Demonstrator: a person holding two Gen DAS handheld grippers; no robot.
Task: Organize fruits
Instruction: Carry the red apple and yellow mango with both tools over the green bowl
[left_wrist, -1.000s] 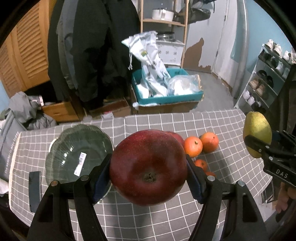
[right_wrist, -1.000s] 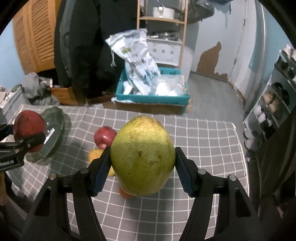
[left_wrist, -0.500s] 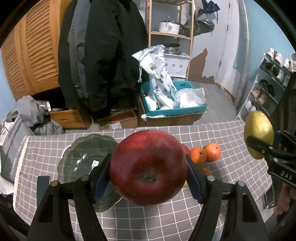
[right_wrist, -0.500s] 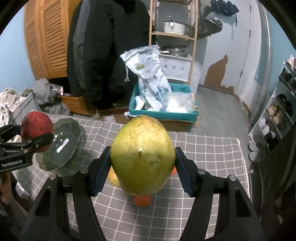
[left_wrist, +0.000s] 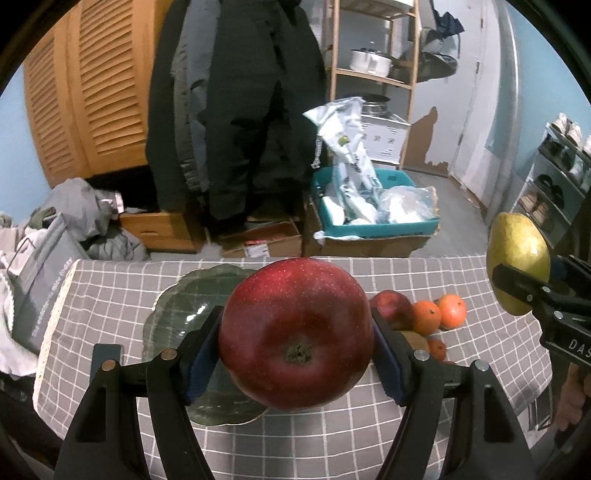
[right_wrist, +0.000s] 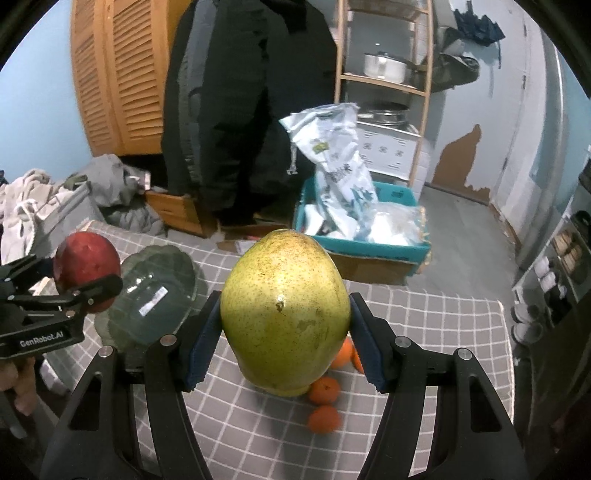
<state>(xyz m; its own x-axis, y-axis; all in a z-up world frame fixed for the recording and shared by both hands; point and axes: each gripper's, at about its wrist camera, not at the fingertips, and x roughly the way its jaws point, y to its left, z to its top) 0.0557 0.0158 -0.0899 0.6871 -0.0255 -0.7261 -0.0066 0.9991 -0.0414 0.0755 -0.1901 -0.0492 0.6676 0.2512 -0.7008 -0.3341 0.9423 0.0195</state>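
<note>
My left gripper (left_wrist: 295, 354) is shut on a big red apple (left_wrist: 295, 332), held above the table in front of a green glass plate (left_wrist: 184, 306). My right gripper (right_wrist: 284, 332) is shut on a green pear (right_wrist: 284, 314), held high over the table. The pear also shows at the right of the left wrist view (left_wrist: 517, 262), and the apple at the left of the right wrist view (right_wrist: 86, 269). On the checked cloth lie a second red apple (left_wrist: 391, 306) and several small oranges (left_wrist: 439, 312), partly hidden behind the held fruit. The plate (right_wrist: 155, 295) holds only a label.
The grey checked tablecloth (left_wrist: 110, 295) covers a small table. Behind it stand a teal crate with bags (left_wrist: 373, 210), dark coats, a wooden cupboard and shelves. A shoe rack (left_wrist: 554, 177) is at the right. A grey bag (left_wrist: 40, 280) hangs at the left edge.
Both grippers have risen and pulled back from the table, each still holding its fruit. The plate and the loose fruit look smaller and lower in view.
</note>
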